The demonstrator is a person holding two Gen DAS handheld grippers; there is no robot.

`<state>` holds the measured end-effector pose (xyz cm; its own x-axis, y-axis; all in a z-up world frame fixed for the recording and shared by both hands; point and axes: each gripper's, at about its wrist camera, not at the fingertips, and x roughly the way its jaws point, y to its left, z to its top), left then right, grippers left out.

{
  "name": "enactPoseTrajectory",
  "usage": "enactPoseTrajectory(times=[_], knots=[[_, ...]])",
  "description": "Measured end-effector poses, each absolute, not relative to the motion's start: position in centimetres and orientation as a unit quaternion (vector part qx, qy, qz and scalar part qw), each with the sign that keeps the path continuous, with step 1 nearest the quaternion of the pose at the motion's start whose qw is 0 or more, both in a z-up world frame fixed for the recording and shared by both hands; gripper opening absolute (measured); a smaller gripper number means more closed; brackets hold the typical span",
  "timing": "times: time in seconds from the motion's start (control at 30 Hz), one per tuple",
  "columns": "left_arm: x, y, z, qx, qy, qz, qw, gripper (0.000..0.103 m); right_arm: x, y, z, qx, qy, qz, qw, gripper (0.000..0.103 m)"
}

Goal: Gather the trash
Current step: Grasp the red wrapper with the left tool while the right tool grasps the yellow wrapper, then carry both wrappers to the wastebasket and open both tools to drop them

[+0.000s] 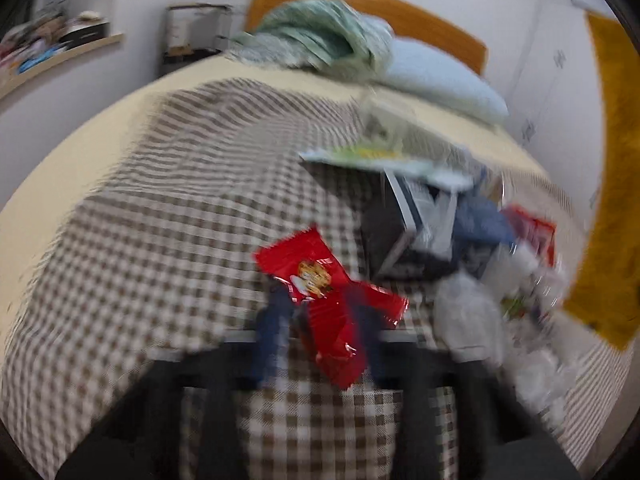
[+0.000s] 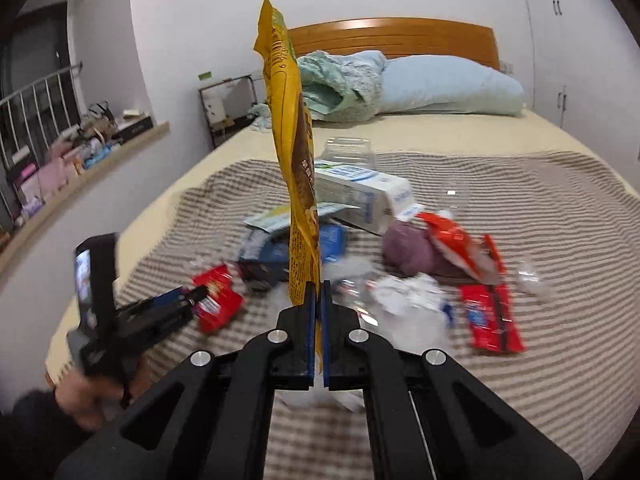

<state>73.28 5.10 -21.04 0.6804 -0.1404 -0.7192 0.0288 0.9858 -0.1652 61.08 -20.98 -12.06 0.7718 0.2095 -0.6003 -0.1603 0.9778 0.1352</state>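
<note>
Apparently unreadable print, yellow wrapper [image 2: 294,184], red wrapper [image 1: 320,280]

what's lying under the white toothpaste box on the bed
The white toothpaste box rests on a flat light-green packet and a blue wrapper; whatever lies beneath its far end stays hidden.

The right gripper [image 2: 319,292] has matte black angular linkage arms with triangular cut-outs, 4 round silver pivot bolts, and 2 fingers faced with blue pads [image 2: 310,332]. The left gripper [image 2: 200,295] is likewise black with blue pads and carries a black upright block at its rear. The hand [image 2: 86,396] gripping it emerges from a dark sleeve [image 2: 28,432].
</note>
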Motion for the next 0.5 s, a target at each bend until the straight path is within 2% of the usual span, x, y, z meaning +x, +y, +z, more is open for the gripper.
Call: enactPoseTrajectory(times=[0.07, 0.2, 0.5], knots=[[72.6, 5.1, -20.8, -0.068, 0.390, -0.040, 0.917, 0.002, 60.2, -21.9, -12.1, 0.031, 0.323, 0.083, 0.942, 0.002], [68.6, 6.2, -17.5, -0.071, 0.368, -0.031, 0.926, 0.001, 58.5, -23.8, -11.5, 0.039, 0.323, 0.067, 0.943, 0.002], [57.0, 7.1, -3.9, -0.044, 0.248, -0.039, 0.967, 0.000, 52.1, -26.1, -7.8, 0.018, 0.301, 0.054, 0.952, 0.002]])
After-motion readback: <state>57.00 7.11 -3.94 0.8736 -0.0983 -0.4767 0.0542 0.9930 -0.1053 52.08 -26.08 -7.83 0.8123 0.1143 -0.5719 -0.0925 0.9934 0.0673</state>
